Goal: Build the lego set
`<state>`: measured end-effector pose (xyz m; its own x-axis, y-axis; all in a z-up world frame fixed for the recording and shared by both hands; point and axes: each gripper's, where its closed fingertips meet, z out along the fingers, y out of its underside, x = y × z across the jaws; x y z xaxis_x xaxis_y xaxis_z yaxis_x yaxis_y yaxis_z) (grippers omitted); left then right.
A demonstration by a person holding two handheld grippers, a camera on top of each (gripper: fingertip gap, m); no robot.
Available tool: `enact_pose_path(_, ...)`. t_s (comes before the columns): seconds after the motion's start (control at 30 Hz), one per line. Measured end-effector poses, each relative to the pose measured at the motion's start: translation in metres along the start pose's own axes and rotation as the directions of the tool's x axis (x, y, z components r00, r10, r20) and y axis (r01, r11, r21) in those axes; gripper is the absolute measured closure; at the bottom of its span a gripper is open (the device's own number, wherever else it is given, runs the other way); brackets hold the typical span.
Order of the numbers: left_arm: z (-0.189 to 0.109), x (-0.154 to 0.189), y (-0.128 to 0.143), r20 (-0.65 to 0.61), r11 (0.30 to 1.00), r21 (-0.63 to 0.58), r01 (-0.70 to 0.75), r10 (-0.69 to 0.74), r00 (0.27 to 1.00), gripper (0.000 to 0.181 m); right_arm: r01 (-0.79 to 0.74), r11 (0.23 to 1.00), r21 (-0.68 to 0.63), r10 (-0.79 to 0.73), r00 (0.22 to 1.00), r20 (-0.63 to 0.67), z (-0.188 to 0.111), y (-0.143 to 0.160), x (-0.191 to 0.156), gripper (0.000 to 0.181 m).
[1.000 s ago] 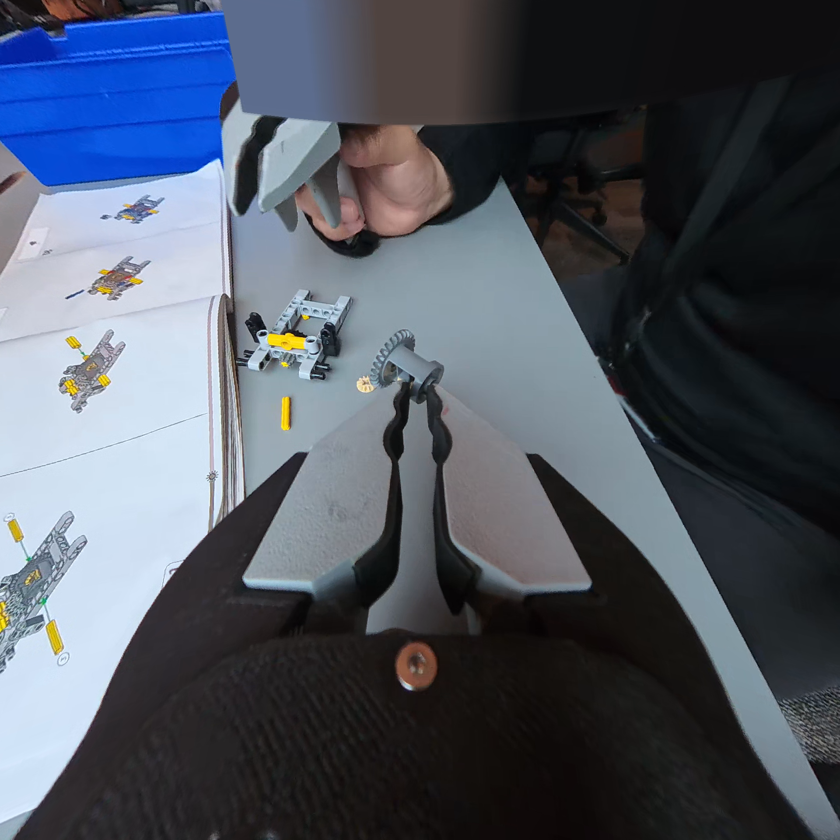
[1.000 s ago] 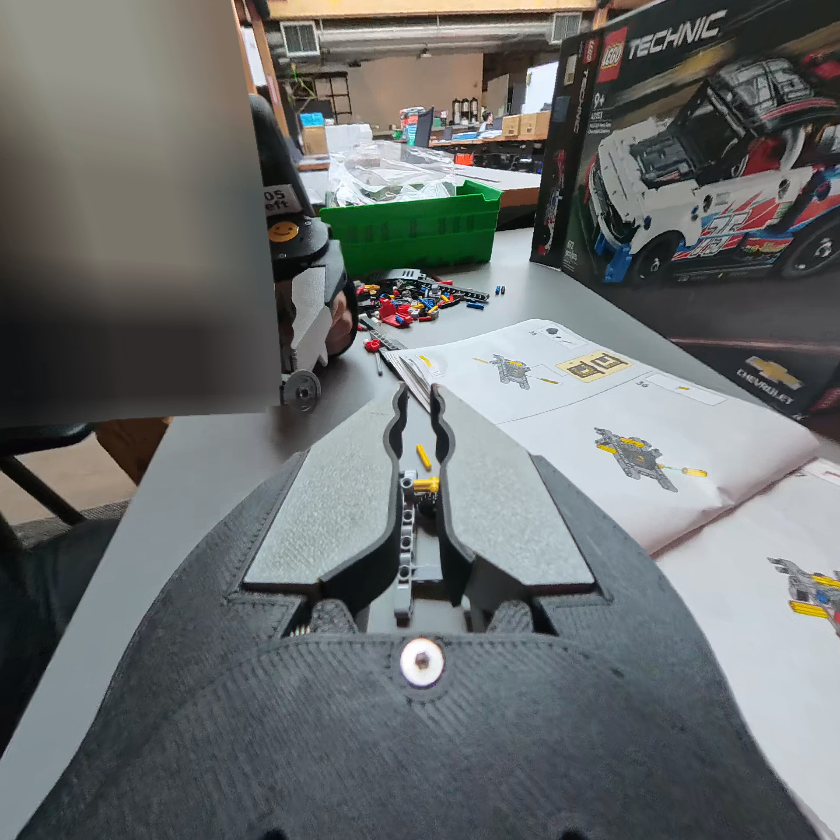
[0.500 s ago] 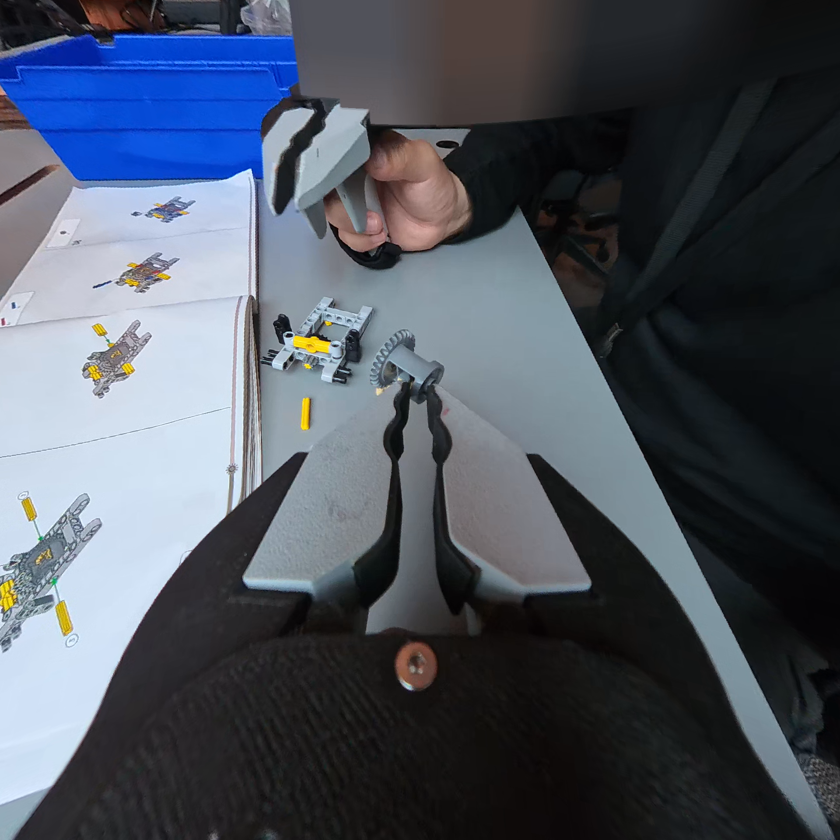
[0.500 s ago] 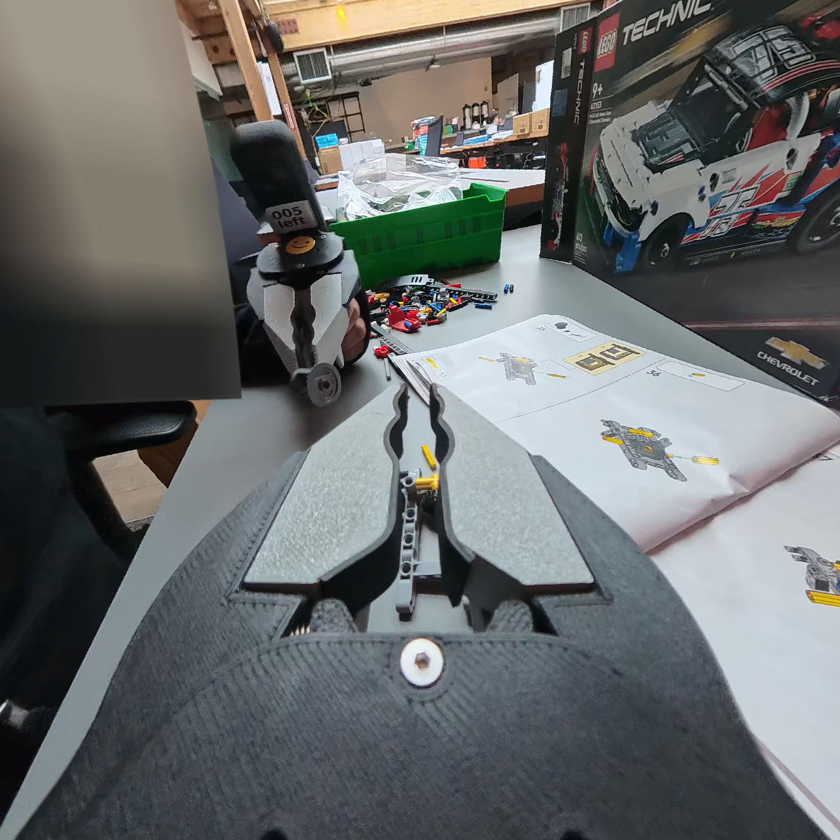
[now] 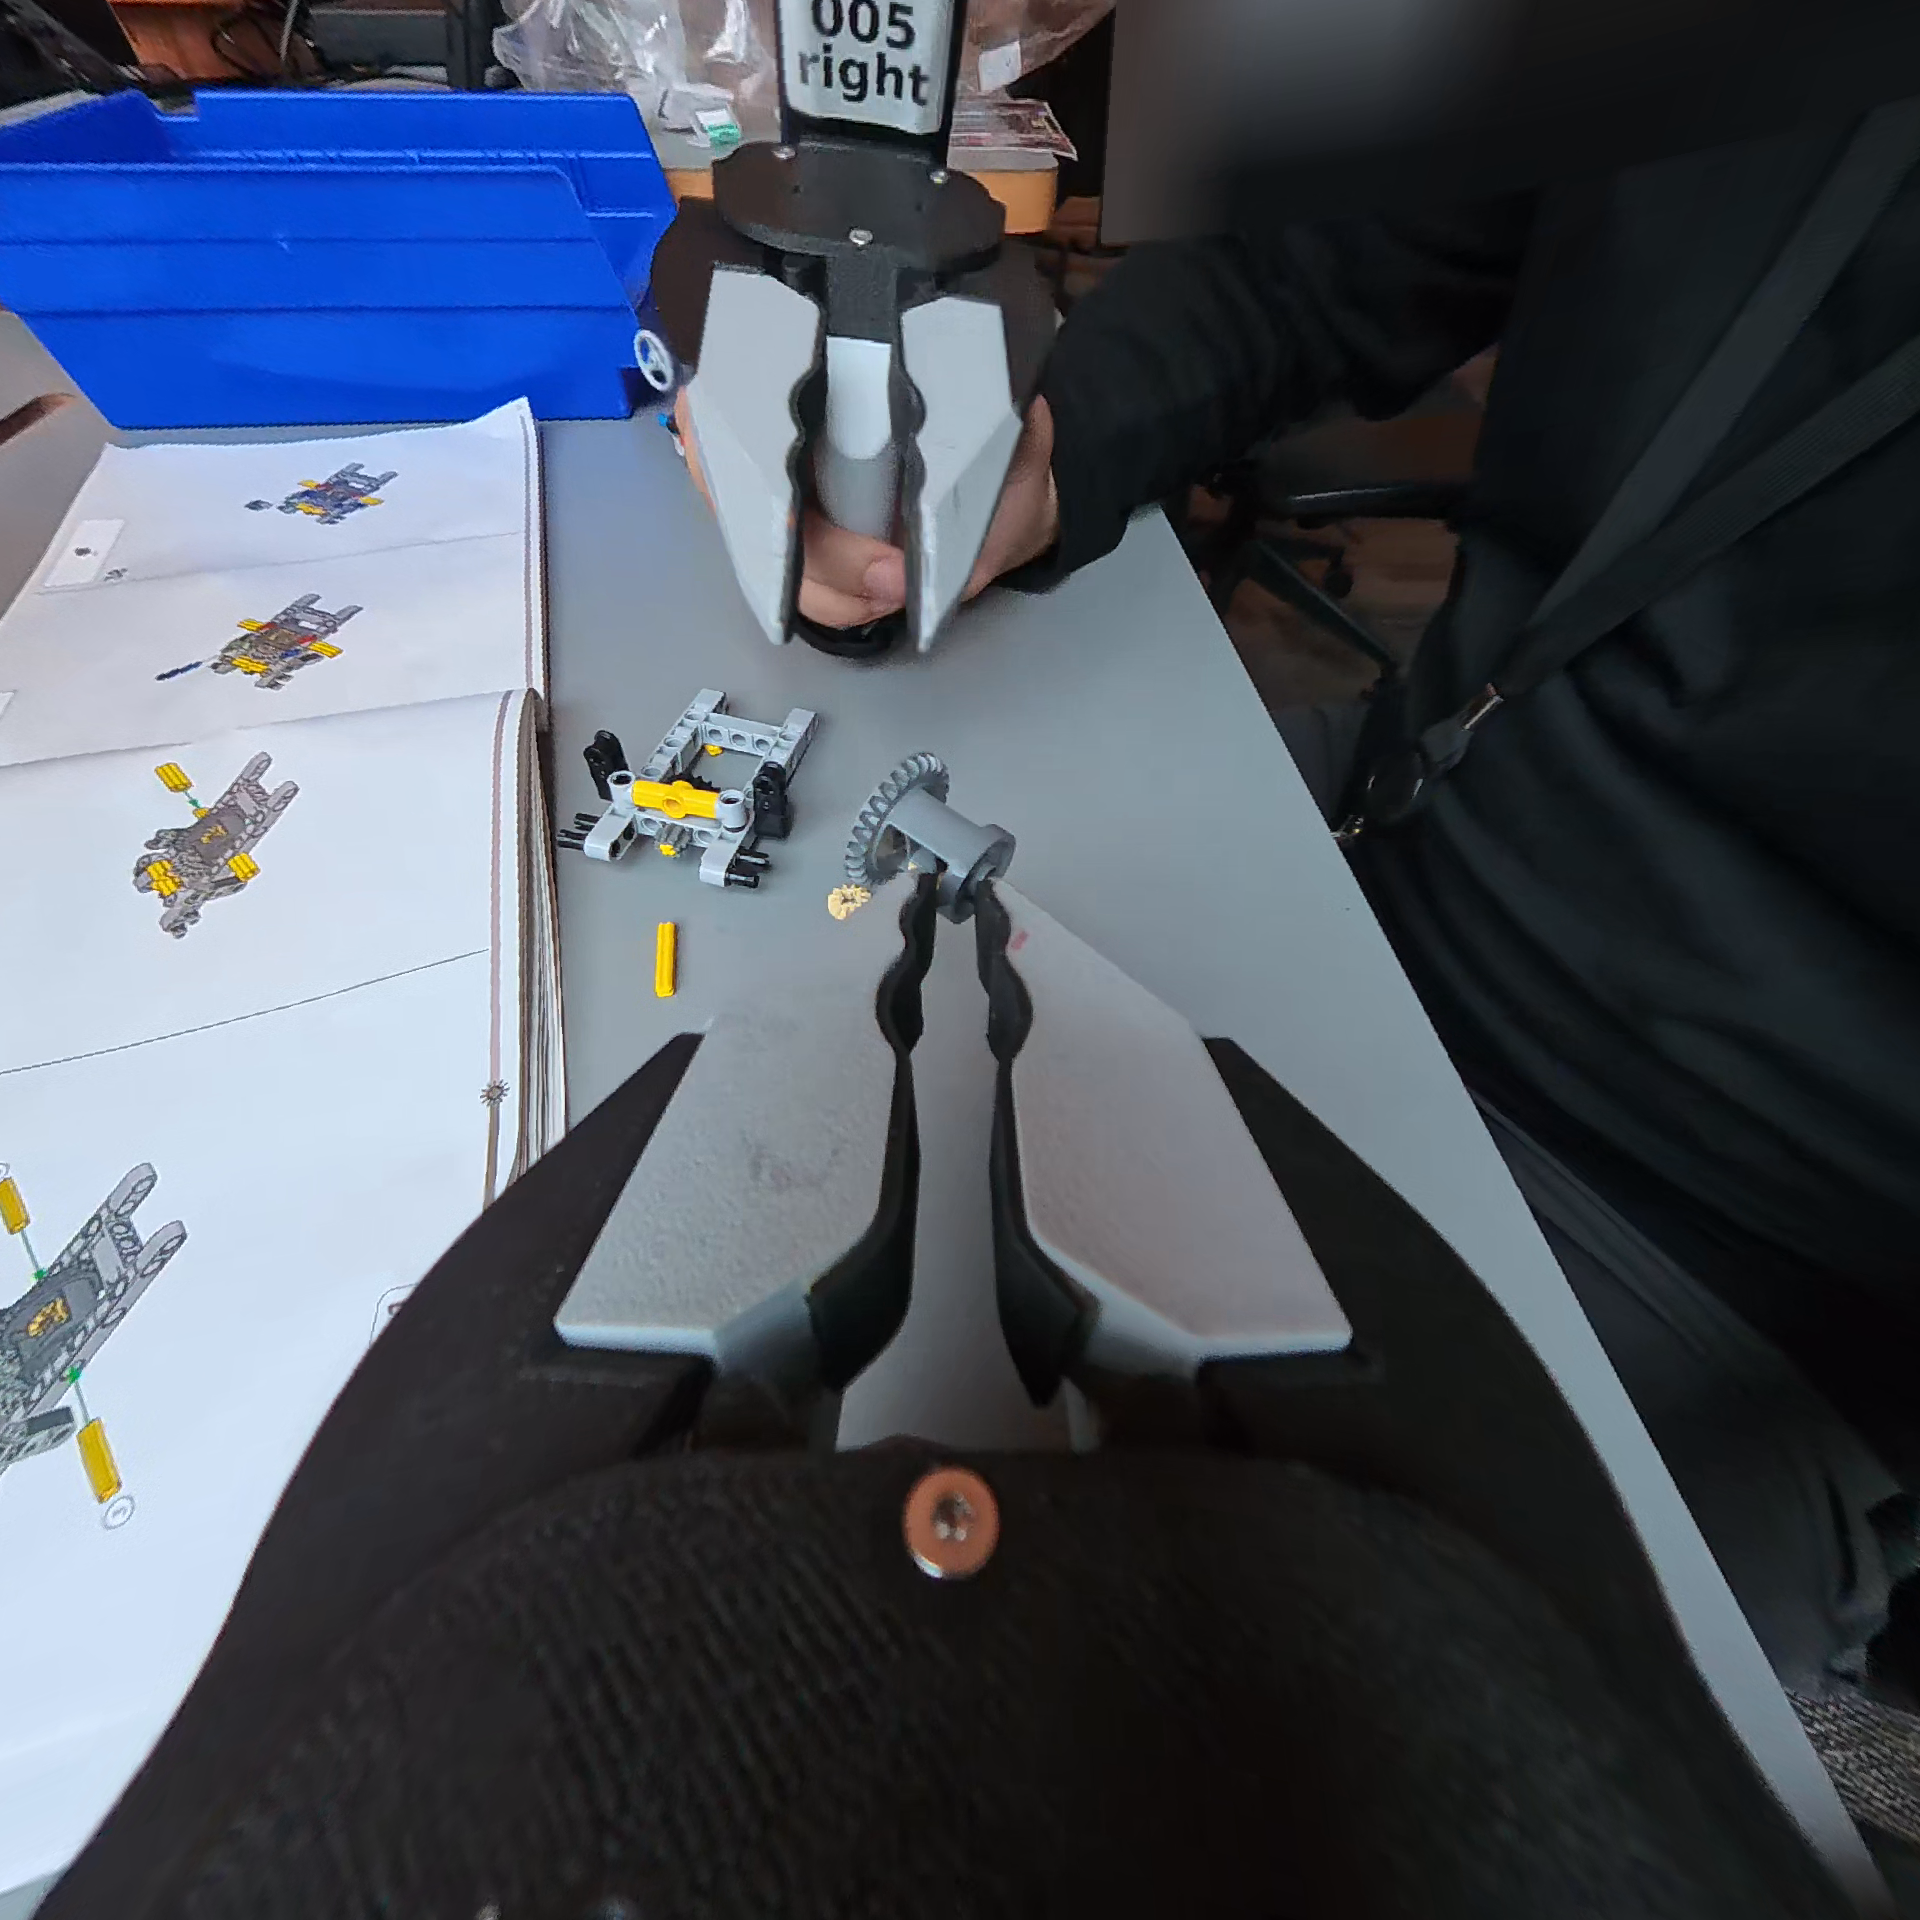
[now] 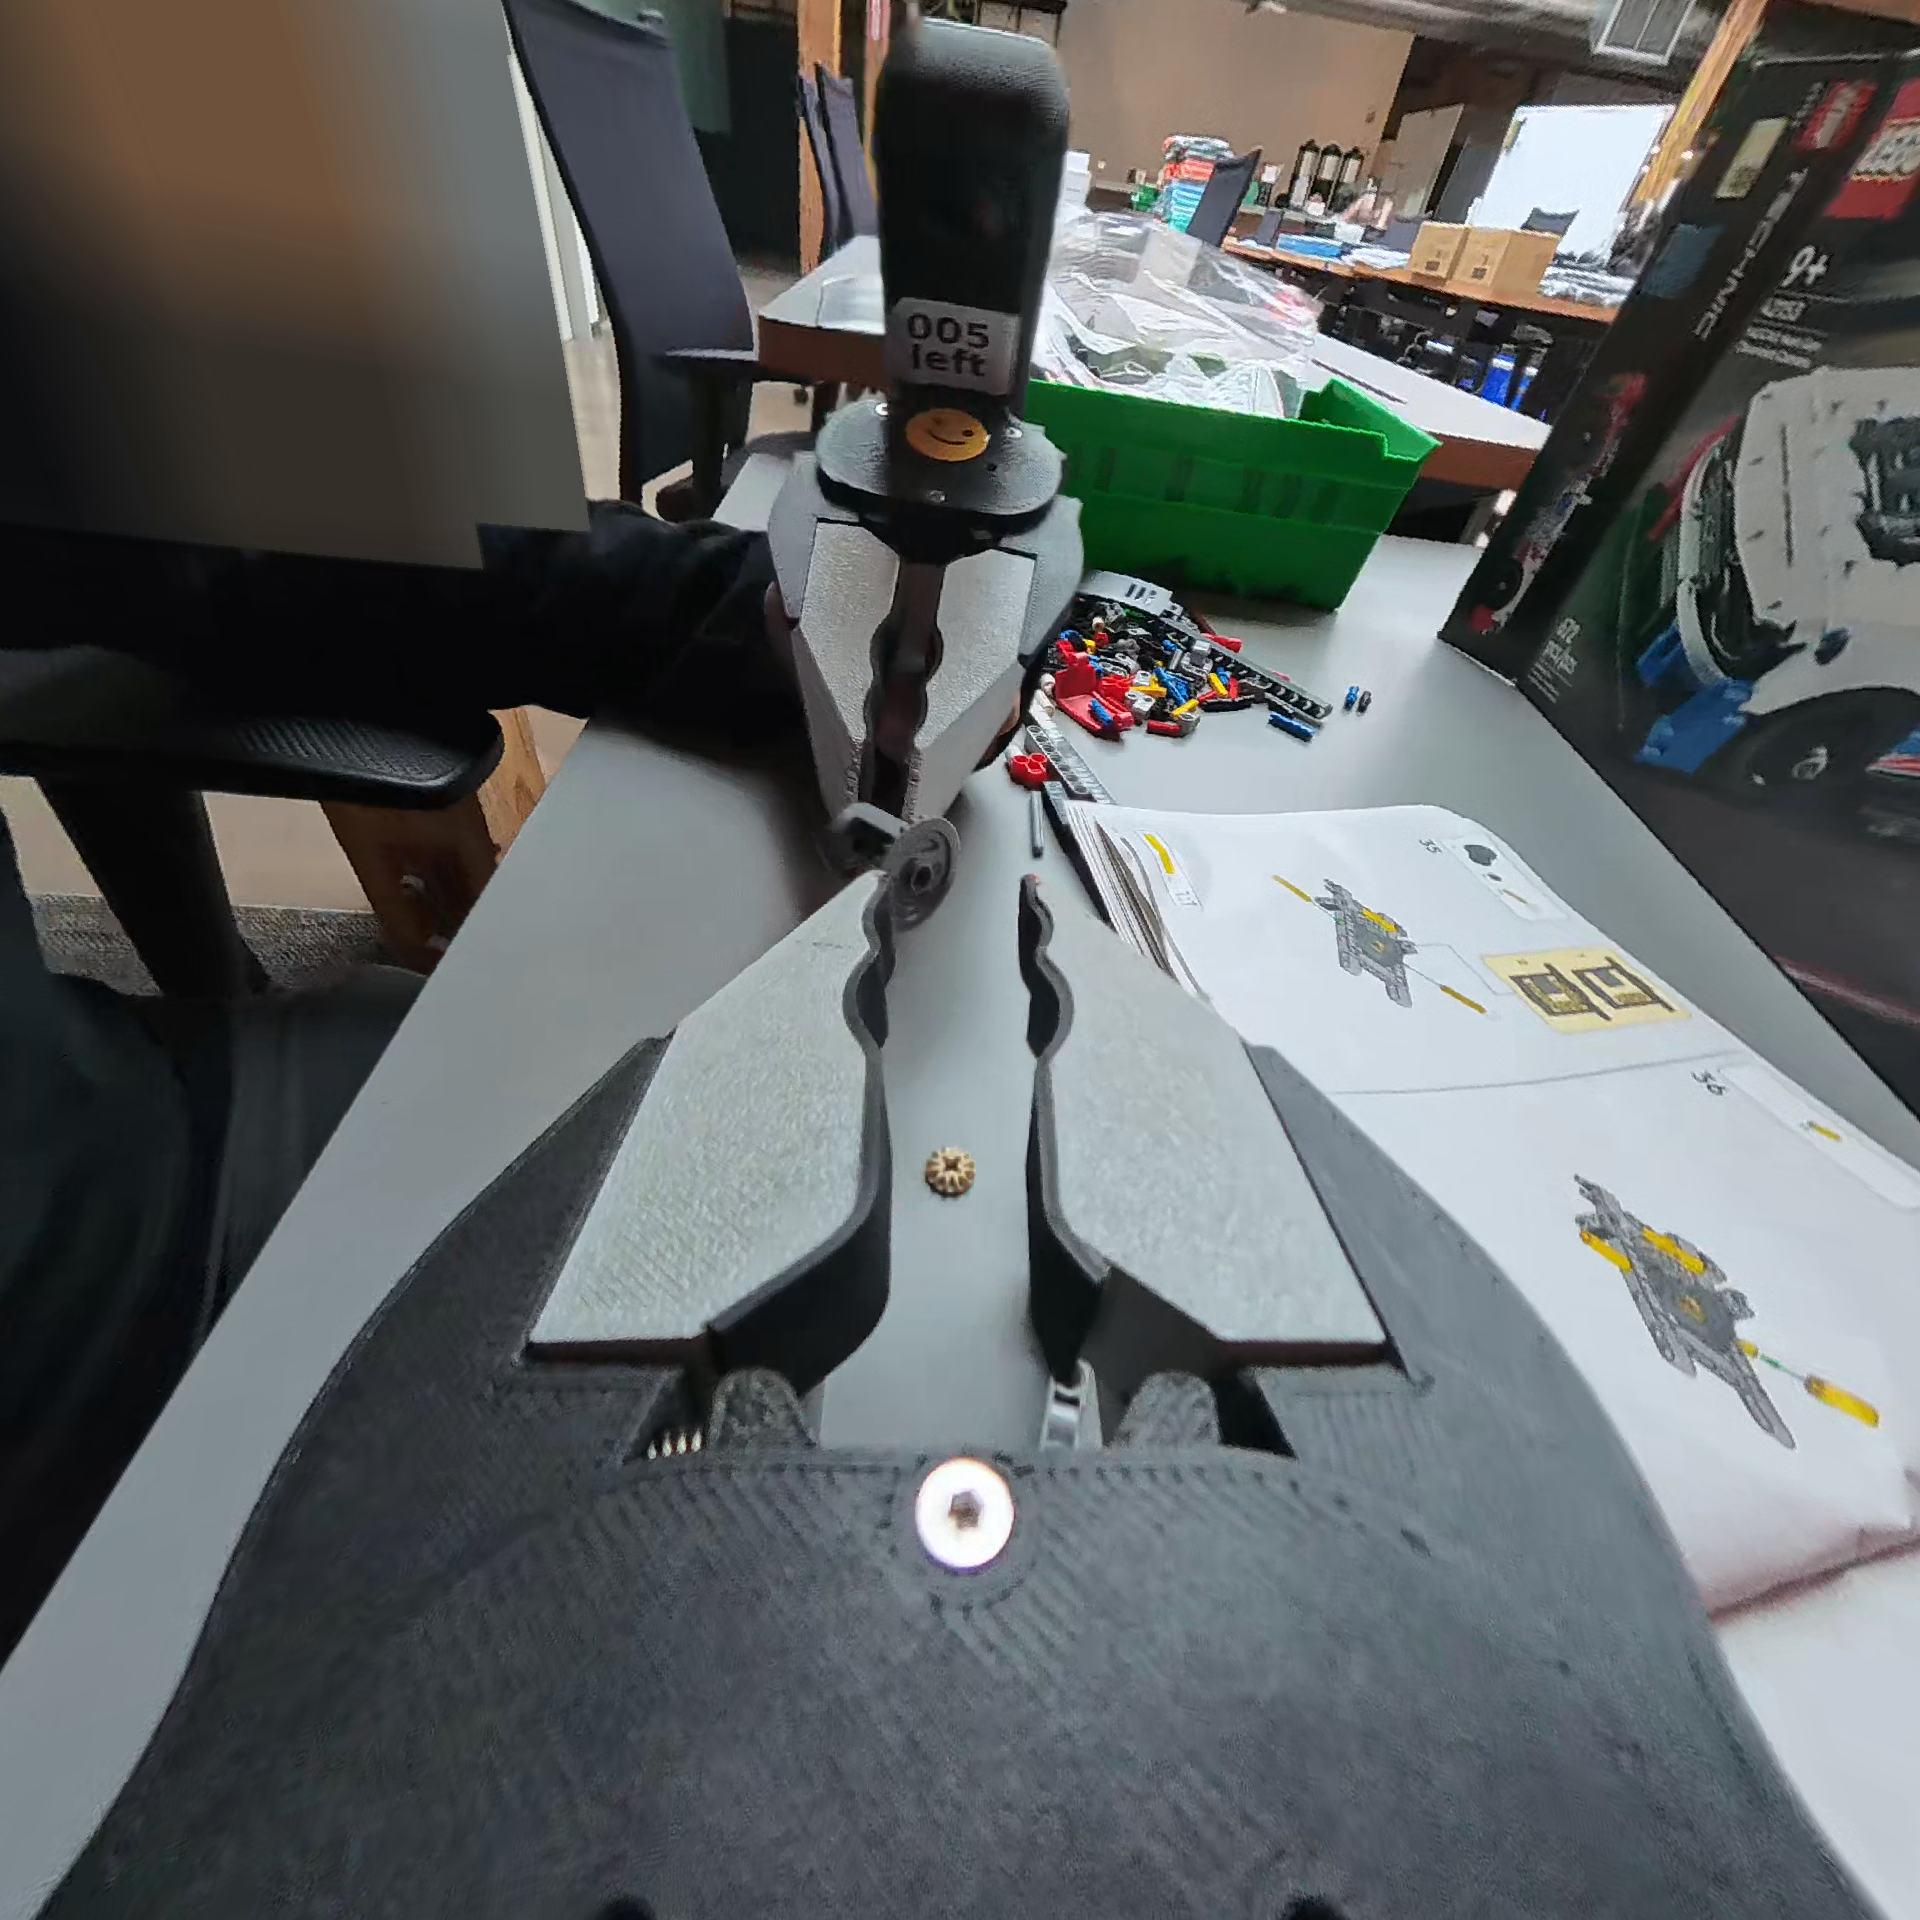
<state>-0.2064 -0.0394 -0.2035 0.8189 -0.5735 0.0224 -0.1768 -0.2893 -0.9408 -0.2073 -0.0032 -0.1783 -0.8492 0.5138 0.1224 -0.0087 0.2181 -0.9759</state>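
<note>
Pinching the rim of a grey differential piece (image 5: 928,831), the left gripper (image 5: 954,902) has its fingers nearly closed on the flange end, with the piece's toothed ring pointing away toward the far left and its barrel running slantwise between the two. Opposite it, the right gripper (image 5: 852,634) hangs over the grey table (image 5: 1195,790), its fingers parted and holding nothing. Seen from the right wrist view, a small tan gear (image 6: 949,1170) lies flat on the table directly between and below those parted fingers, so the right gripper is judged the nearer one to fetch it; from the left wrist view the same gear sits just beside the differential's toothed ring, to its lower left. Left of that lie a grey frame assembly (image 5: 691,790) with a yellow cross-piece and, nearer the camera, a loose yellow pin (image 5: 665,958) lying lengthwise toward the left gripper. An open instruction booklet (image 5: 260,831) covers the table's left side, with a blue bin (image 5: 312,260) beyond. The right wrist view adds a pile of loose bricks (image 6: 1164,675), a green bin (image 6: 1226,499), the set's box (image 6: 1745,468) and a large workshop room behind.
</note>
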Motion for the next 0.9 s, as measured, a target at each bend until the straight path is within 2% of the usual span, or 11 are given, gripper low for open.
enact_pose_path(0.1,0.003,0.002,-0.003,-0.032,1.000,0.013,-0.011,0.012,0.999,0.177,0.040,0.999,-0.026,-0.040,0.999,0.017,0.006,0.002,-0.007,0.159)
enact_pose_path(0.2,0.007,0.001,0.001,-0.043,0.999,-0.025,-0.039,0.038,0.998,0.177,0.072,0.997,-0.043,-0.072,0.997,0.009,0.005,0.005,-0.008,0.159)
enact_pose_path(0.37,0.004,-0.004,0.000,0.002,0.999,-0.016,-0.052,0.052,0.999,0.177,0.049,0.998,-0.040,-0.048,0.999,0.015,0.005,0.005,-0.006,0.159)
enact_pose_path(0.67,0.008,0.001,0.003,-0.044,0.998,-0.038,-0.047,0.045,0.998,0.177,0.007,0.998,-0.068,-0.003,0.999,0.048,0.008,0.013,-0.005,0.157)
enact_pose_path(0.9,0.012,0.014,0.009,-0.165,0.993,-0.083,-0.081,0.067,0.984,0.177,0.053,0.992,-0.110,-0.035,0.987,0.159,0.015,0.019,-0.028,0.153)
